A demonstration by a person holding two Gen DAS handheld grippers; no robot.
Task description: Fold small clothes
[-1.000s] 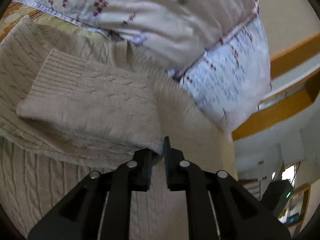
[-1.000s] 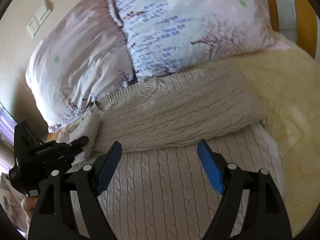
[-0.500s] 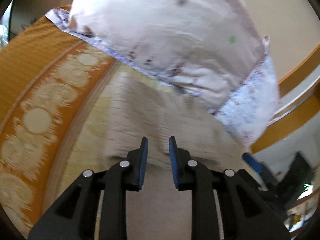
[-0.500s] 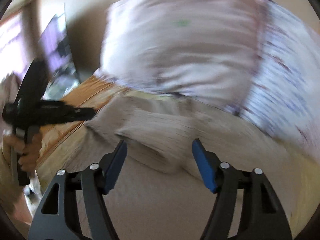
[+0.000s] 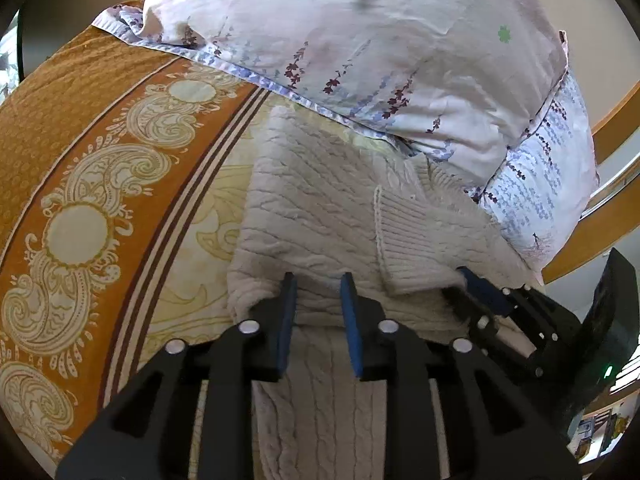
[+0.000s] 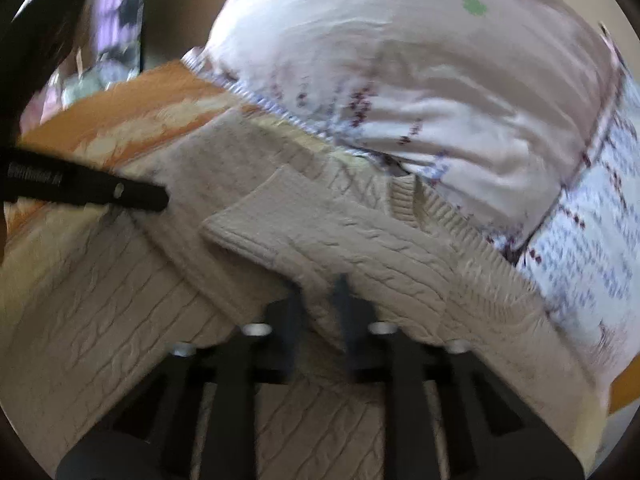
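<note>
A cream cable-knit sweater (image 5: 320, 208) lies on the bed with one sleeve folded across its body. My left gripper (image 5: 318, 284) sits at the sweater's folded left edge. Its jaws are opening, with knit lying loose in the gap and the pads not pressing on it. In the left wrist view my right gripper (image 5: 476, 288) shows at the right, at the sleeve's cuff end. In the blurred right wrist view, my right gripper (image 6: 319, 292) is shut on a fold of the sweater (image 6: 360, 248) sleeve. The left gripper (image 6: 152, 198) reaches in from the left there.
Two floral pillows, one pale pink (image 5: 360, 60) and one pale blue (image 5: 548, 184), lie just beyond the sweater's collar. An orange paisley bedspread (image 5: 80, 200) covers the bed to the left. A wooden headboard (image 5: 616, 120) curves behind the pillows at the right.
The left gripper let go of the folded sleeve, slid left along the sweater and its jaws widened. The right gripper swung over to the sleeve and closed from wide open onto it.
</note>
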